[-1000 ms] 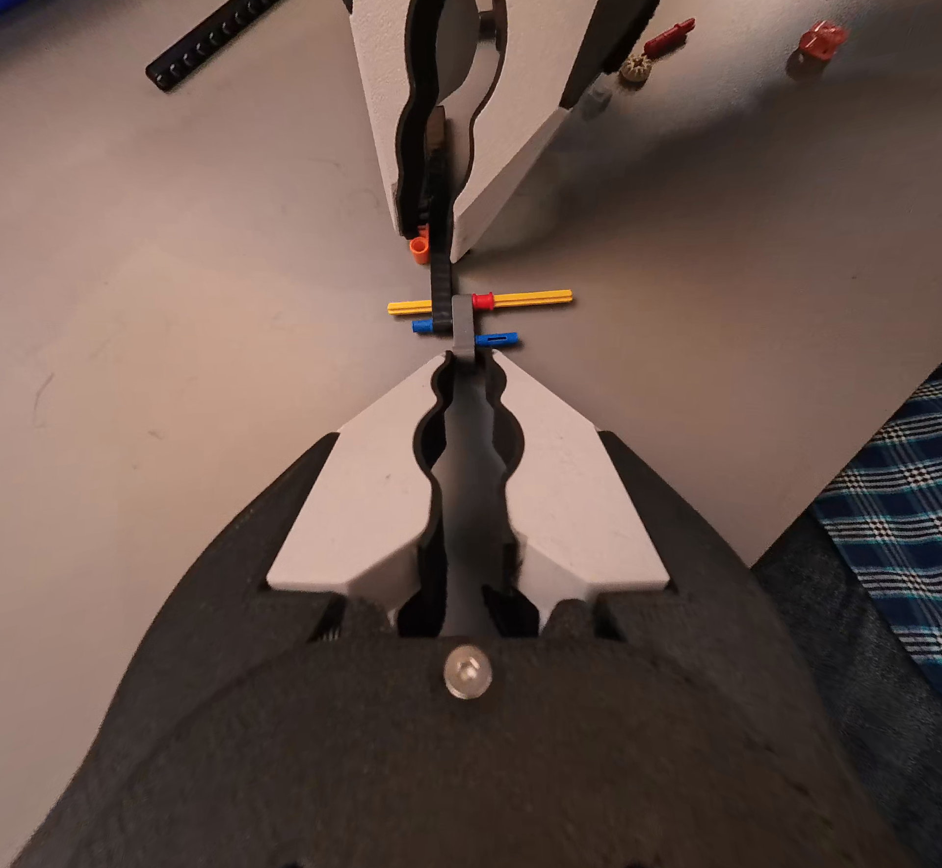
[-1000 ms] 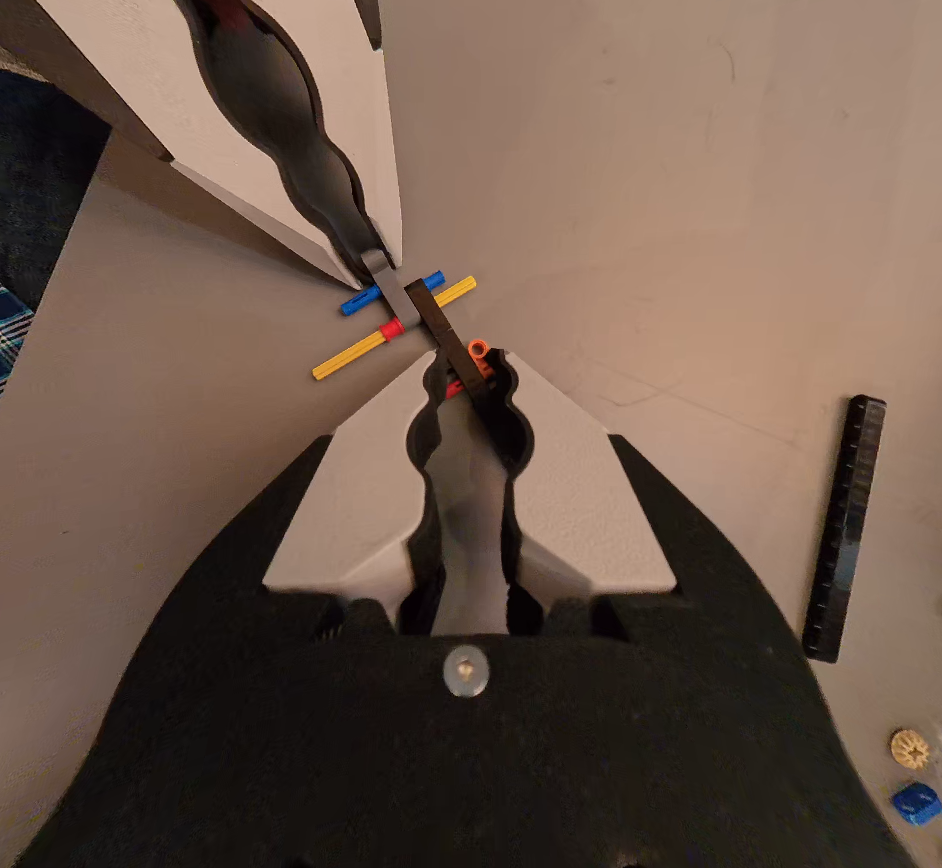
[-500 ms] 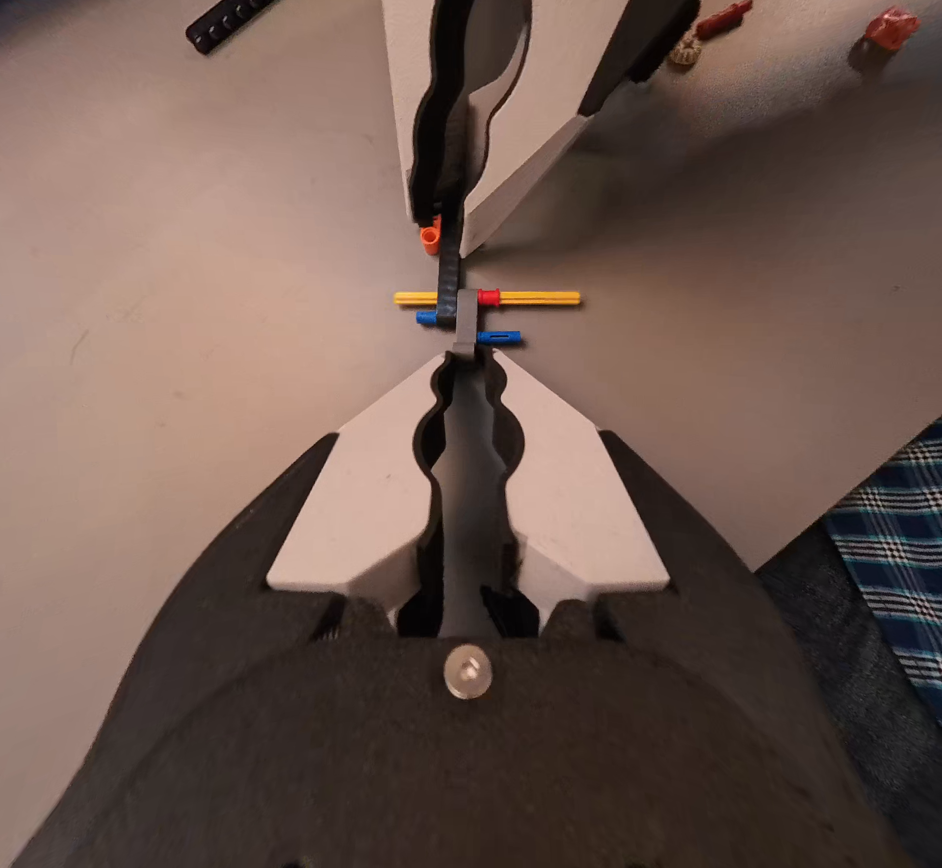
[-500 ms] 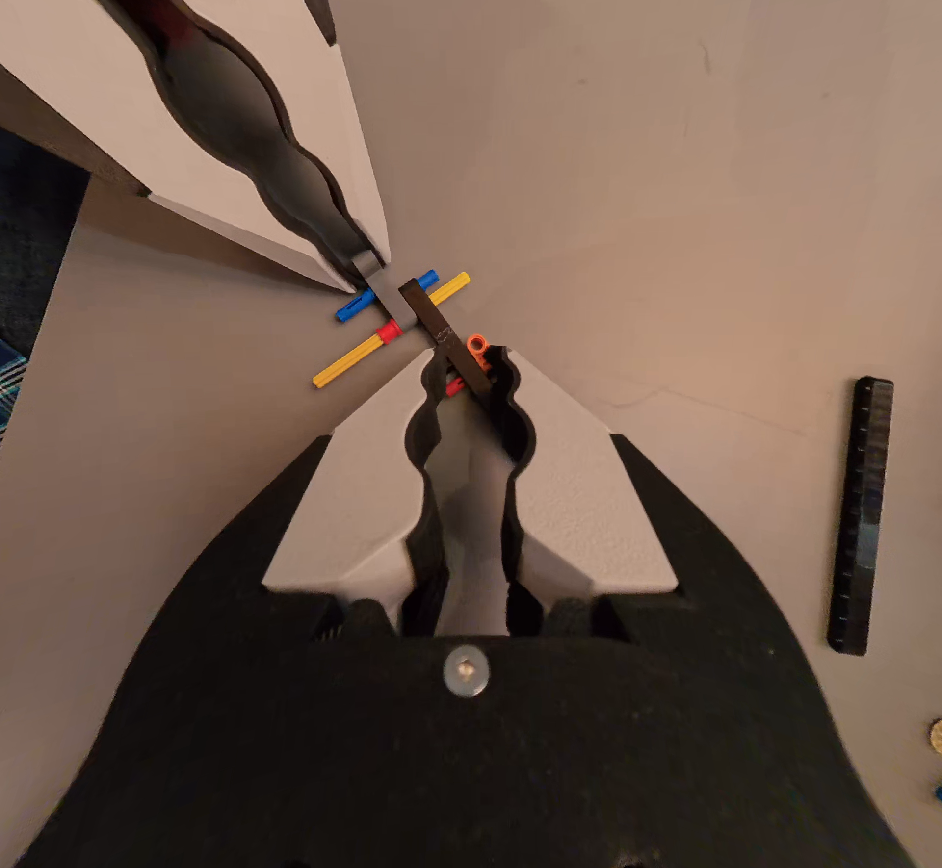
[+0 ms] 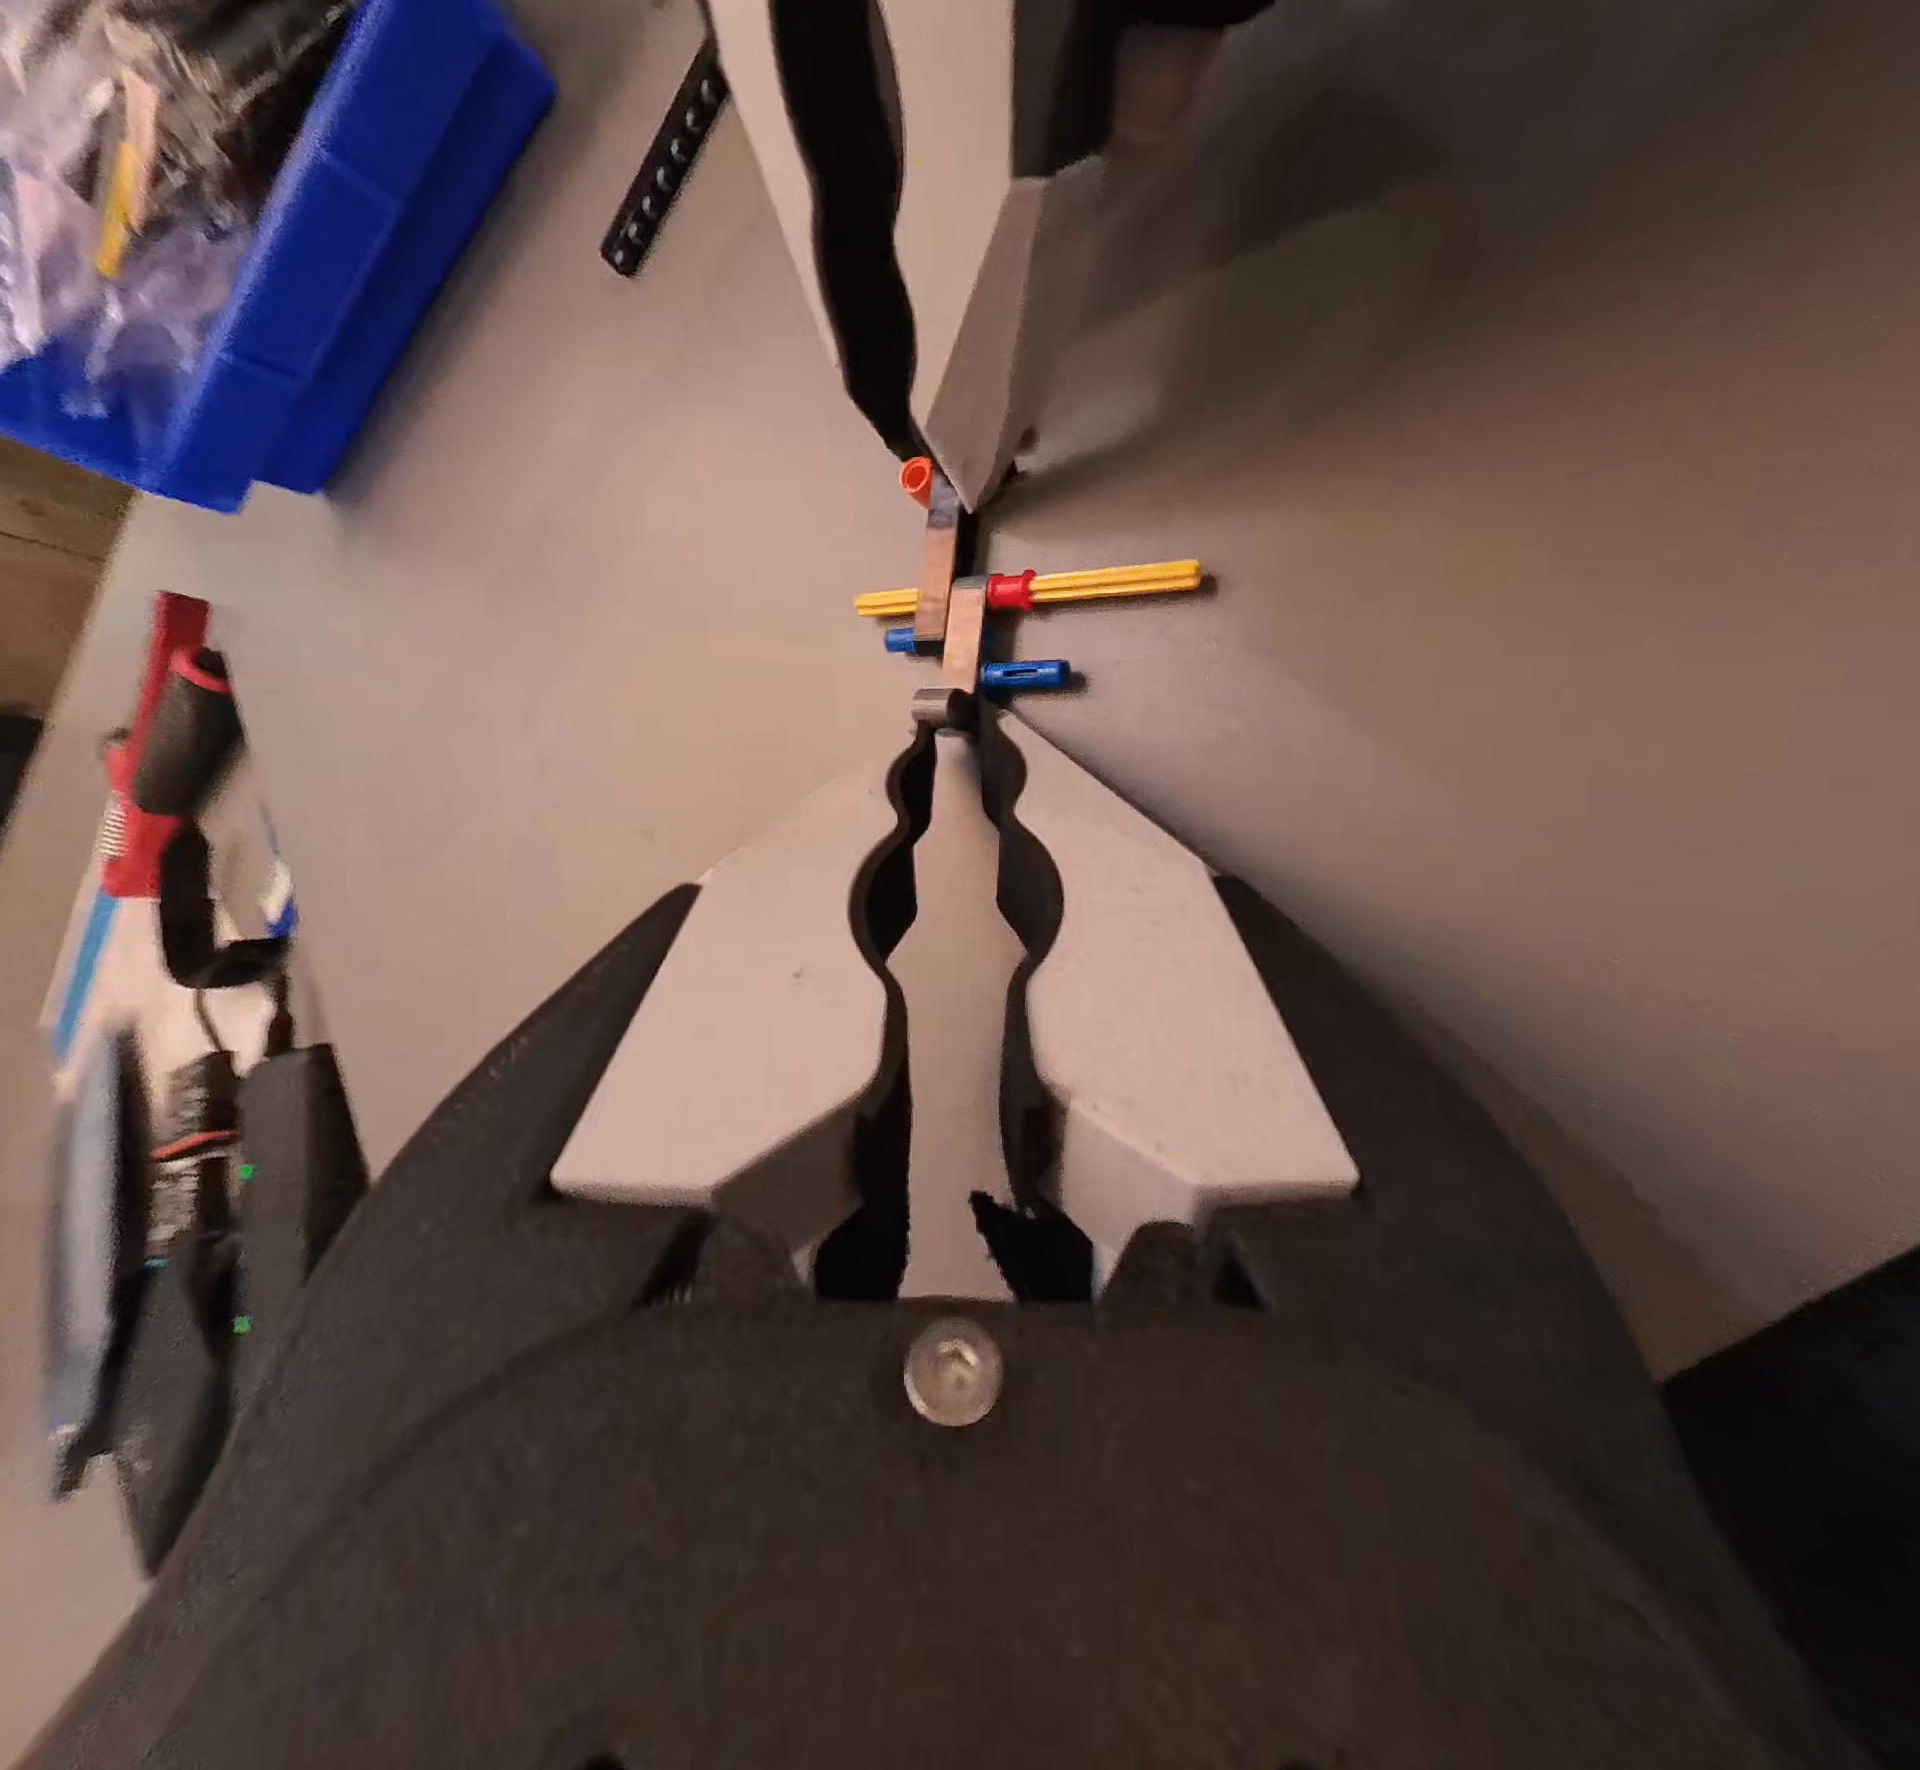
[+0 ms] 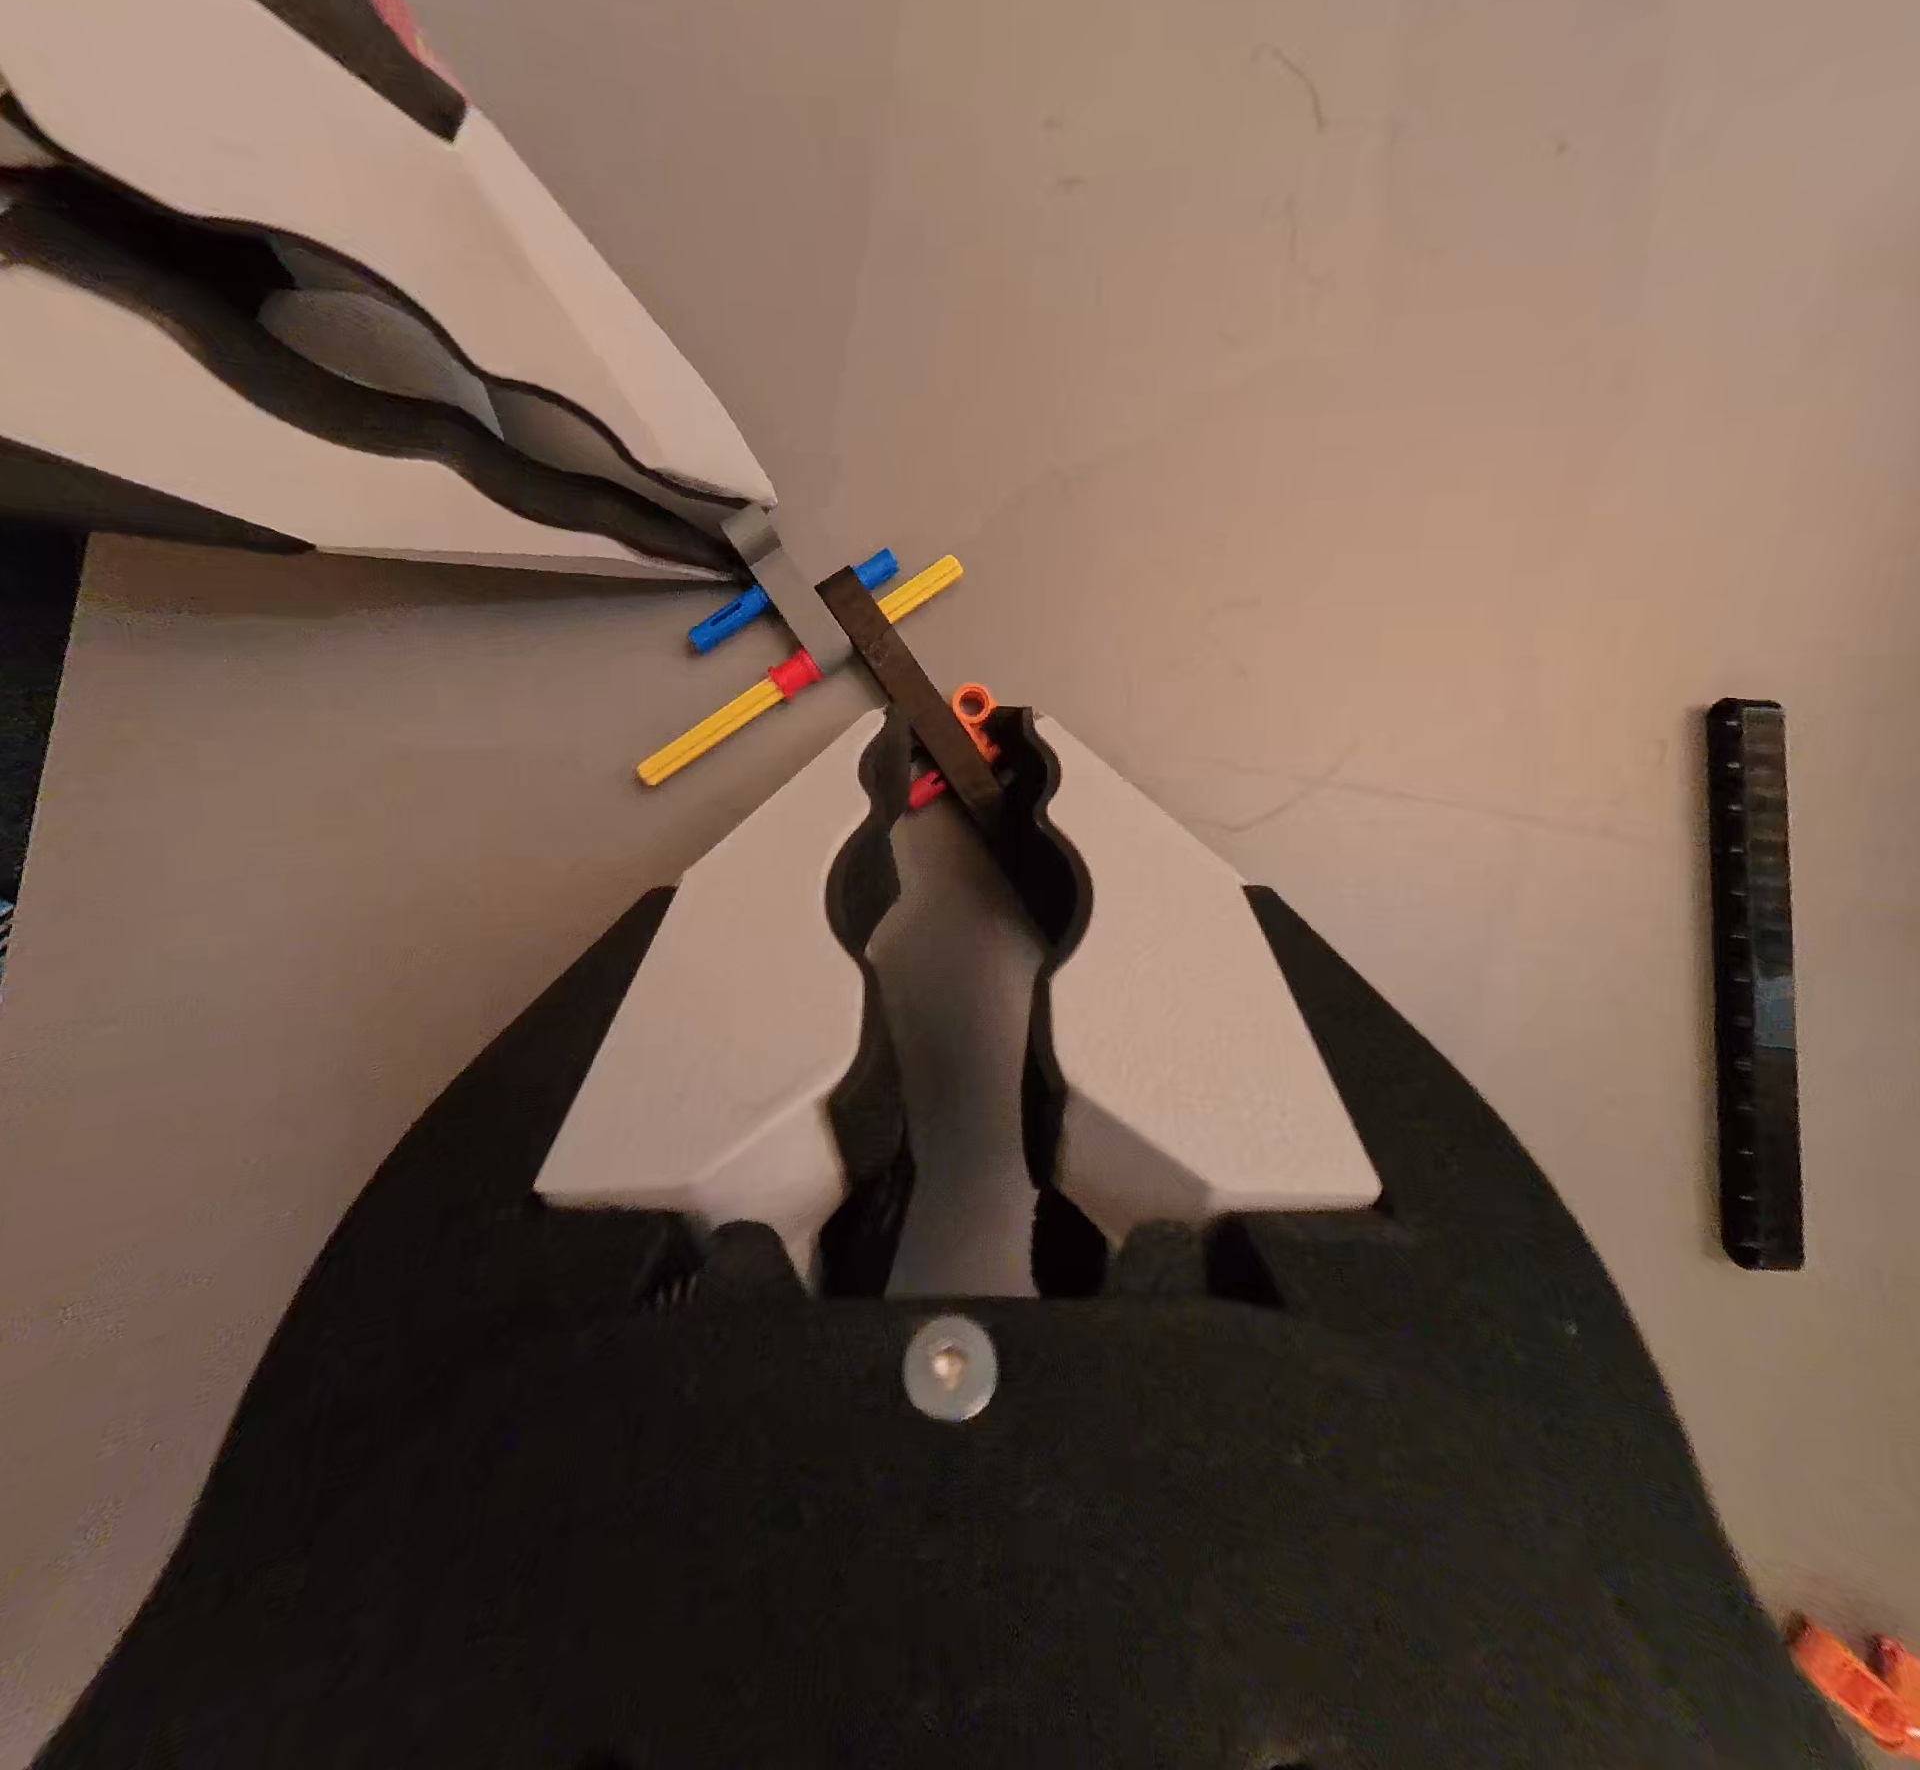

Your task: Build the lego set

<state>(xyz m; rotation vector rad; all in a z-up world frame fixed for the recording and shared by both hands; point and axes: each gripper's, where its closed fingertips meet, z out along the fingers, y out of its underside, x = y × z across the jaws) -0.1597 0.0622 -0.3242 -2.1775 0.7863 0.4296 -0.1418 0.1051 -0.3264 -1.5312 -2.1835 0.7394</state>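
Blue bin (image 5: pixel 301 266) far left on grey surface (image 5: pixel 1455 577). Centre: left gripper (image 5: pixel 948 721) jaws clenched on grey beam (image 5: pixel 961 645); yellow rod (image 5: pixel 1101 577) and blue pin (image 5: pixel 1023 676) run through it. Right gripper (image 6: pixel 951 749) jaws grasping black beam (image 6: pixel 904 681). Long black strip (image 6: pixel 1754 982) lies right.

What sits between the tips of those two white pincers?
In both views, a small lego assembly bridges them: a grey beam in the left hand-held gripper, a black beam in the right hand-held gripper, crossed by a yellow rod and blue pin.
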